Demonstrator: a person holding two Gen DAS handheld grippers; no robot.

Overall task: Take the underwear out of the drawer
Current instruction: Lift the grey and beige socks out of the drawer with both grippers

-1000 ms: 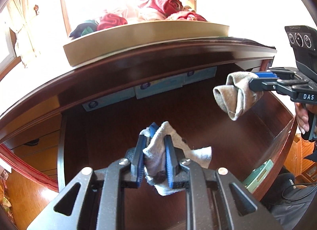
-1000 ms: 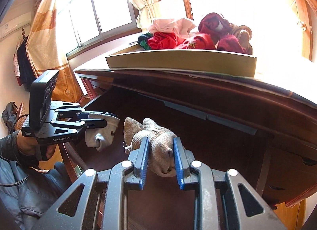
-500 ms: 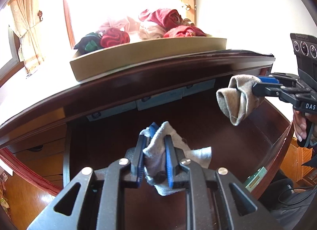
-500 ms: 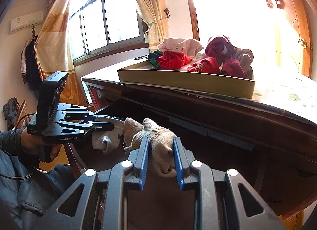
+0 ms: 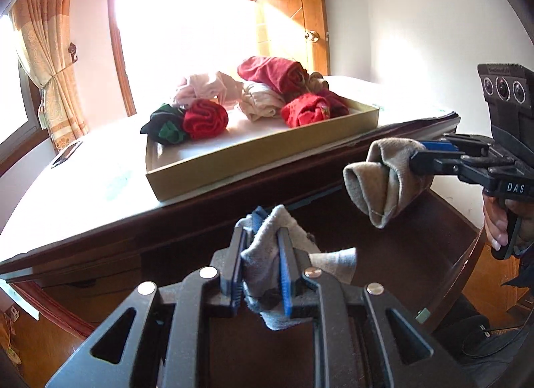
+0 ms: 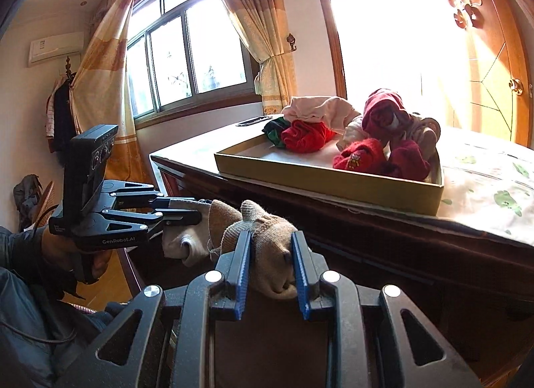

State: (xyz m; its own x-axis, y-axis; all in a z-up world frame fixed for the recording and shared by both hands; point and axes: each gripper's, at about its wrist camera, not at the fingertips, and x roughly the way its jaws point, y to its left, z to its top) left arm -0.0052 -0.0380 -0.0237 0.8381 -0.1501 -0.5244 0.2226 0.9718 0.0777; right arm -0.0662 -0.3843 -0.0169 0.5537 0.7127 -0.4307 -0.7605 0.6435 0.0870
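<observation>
My left gripper (image 5: 262, 237) is shut on a grey rolled garment (image 5: 263, 254), held above the open dark wooden drawer (image 5: 444, 237). In the right wrist view that gripper (image 6: 187, 212) shows at the left, with the grey garment (image 6: 178, 242) hanging from its tips. My right gripper (image 6: 271, 244) is shut on a beige rolled garment (image 6: 267, 264). From the left wrist view the right gripper (image 5: 417, 154) stands at the right, level with the desk edge, and the beige garment (image 5: 377, 181) droops from its fingers. A person's hand holds each gripper.
A shallow cardboard tray (image 5: 253, 157) lies on the desk top behind the drawer, holding several rolled garments in red (image 5: 205, 119), pink, cream and dark green. The same tray (image 6: 320, 176) shows in the right wrist view. Curtains and a window stand behind, a wooden door to the right.
Both grippers have risen with their garments still clamped. The desk top and the inside of the tray have come into view from above, and the drawer's interior has dropped lower in both views.
</observation>
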